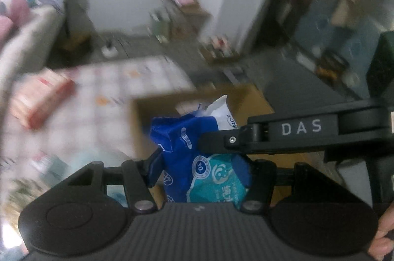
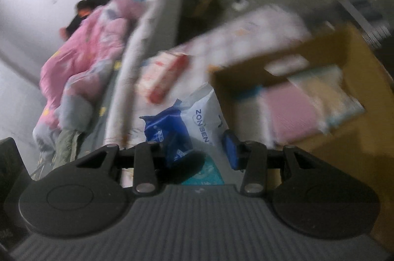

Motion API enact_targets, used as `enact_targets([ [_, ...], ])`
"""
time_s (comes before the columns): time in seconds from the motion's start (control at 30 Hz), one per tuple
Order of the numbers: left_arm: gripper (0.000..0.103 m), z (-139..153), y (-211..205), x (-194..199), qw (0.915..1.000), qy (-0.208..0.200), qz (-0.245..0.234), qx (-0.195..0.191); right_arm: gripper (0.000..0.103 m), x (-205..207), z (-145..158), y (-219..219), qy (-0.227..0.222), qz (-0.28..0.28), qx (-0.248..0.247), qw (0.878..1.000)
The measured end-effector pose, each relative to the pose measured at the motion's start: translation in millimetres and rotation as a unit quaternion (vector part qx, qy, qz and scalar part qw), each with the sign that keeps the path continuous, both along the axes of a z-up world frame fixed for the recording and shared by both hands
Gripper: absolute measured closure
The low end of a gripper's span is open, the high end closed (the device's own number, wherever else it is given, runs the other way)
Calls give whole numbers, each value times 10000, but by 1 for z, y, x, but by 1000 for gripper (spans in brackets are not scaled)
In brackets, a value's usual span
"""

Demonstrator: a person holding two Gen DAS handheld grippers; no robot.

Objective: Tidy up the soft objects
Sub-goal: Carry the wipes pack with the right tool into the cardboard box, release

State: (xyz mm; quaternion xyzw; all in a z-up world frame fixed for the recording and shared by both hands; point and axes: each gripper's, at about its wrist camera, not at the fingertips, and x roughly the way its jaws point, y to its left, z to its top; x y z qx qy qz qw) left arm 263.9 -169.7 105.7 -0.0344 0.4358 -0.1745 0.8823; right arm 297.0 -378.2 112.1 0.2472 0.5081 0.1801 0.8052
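A soft pack (image 1: 197,137), blue and teal with a white printed end, hangs between both grippers. My left gripper (image 1: 204,169) is shut on its blue and teal lower part. One black finger (image 1: 216,141) of my right gripper comes in from the right across the pack. In the right wrist view the same pack (image 2: 202,118) shows its white end, and my right gripper (image 2: 204,152) is shut on its blue part. An open cardboard box (image 1: 248,98) lies just behind the pack. Its inside (image 2: 290,113) holds flat pink and beige soft items.
A red and white pack (image 1: 41,98) lies on a table with a checked cloth (image 1: 128,78), left of the box. A bed with a pink quilt (image 2: 86,51) runs along the far left. Floor clutter (image 1: 216,51) sits by the wall. A hand (image 1: 385,236) shows at the lower right.
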Motion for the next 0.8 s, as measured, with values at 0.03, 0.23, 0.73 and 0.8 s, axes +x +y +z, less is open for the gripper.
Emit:
enact_targets([
  [0.03, 43, -10, -9, 3, 9998, 176, -70, 0, 63, -4, -13, -11, 140, -91, 59, 9998],
  [0.23, 43, -69, -31, 16, 9951, 935, -138, 304, 63, -14, -92, -40, 927, -443, 550, 9932],
  [0.73, 34, -30, 7, -26, 9999, 124, -26, 107, 63, 9, -140, -41, 920, -852, 301, 9917],
  [0.8, 31, -20, 22, -37, 9999, -78, 57, 83, 63, 13, -145, -38, 963, -854, 237, 9914],
])
